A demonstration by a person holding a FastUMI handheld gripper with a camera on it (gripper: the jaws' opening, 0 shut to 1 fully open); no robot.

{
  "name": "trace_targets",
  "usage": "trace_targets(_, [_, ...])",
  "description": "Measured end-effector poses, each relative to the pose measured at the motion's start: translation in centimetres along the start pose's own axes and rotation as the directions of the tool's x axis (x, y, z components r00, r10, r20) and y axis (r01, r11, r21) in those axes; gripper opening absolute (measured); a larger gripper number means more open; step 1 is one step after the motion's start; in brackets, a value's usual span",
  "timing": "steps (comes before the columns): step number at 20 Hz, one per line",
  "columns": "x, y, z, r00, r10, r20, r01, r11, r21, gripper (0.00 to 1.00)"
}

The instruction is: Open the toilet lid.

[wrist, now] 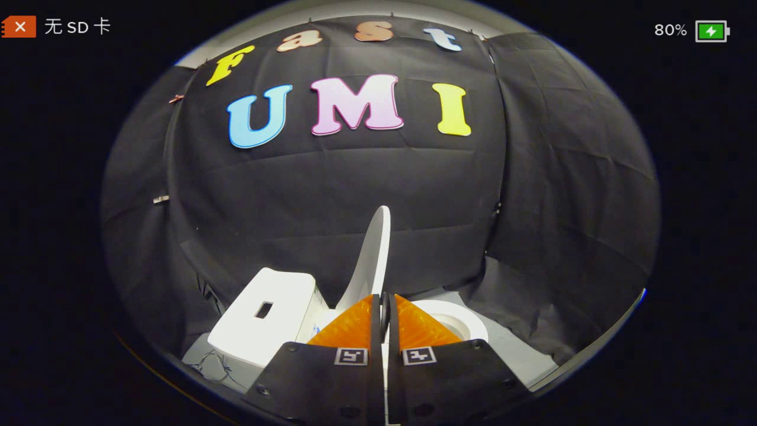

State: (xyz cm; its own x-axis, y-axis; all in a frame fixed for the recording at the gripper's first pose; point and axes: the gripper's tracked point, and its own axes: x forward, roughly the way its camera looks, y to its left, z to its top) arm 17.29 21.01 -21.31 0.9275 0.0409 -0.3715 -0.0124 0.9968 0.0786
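Small white toilet [278, 319] on a pale floor [514, 349], set inside a booth walled with creased black cloth [355, 201]. Looks like a scaled-down model rather than a full fixture, though true size cannot be judged. To the left of the fingers, a boxy white tank [260, 316] with rounded corners and a small dark rectangular slot in its top. To the right of the fingers, part of the round white seat ring [458, 322], lying flat with a shadowed hollow inside it.

Toilet lid [374, 254] raised, seen almost edge-on: a thin, smooth white blade curving up from between the tank and the seat ring, tilted slightly to the right at its rounded top, standing out sharply against the dark cloth behind. Lower edge of the lid hidden behind the fingers.

Gripper [384, 310] low and central, directly in front of the lid's base. Both fingers [349, 331] drawn nearly together, leaving just a narrow slit. Within that slit, a thin dark edge and a sliver of white running down between the fingers. Appears pinched on the lid's lower edge, with both fingers pressed against it from either side. Square black-and-white marker tags [350, 355] on the dark finger mounts below.
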Motion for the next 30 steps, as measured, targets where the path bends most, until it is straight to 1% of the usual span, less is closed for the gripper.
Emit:
trace_targets(3, [-0.3, 3.0, 0.6, 0.999, 0.01, 0.035, -0.008, 0.998, -0.061, 0.08])
trace_targets(6, [-0.3, 5.6, 0.8, 0.998, 0.031, 0.059, -0.026, 0.995, -0.092, 0.09])
trace_targets(12, [-0.7, 10.7, 0.7, 0.993, 0.083, 0.081, -0.068, 0.983, -0.172, 0.11])
trace_targets(15, [-0.8, 13.0, 0.4, 0.991, 0.112, 0.078, -0.096, 0.977, -0.189, 0.11])
trace_targets(24, [-1.6, 20.6, -1.5, 0.978, 0.199, 0.061, -0.17, 0.933, -0.316, 0.11])
trace_targets(30, [-1.7, 23.3, -2.3, 0.977, 0.206, 0.046, -0.175, 0.911, -0.373, 0.11])
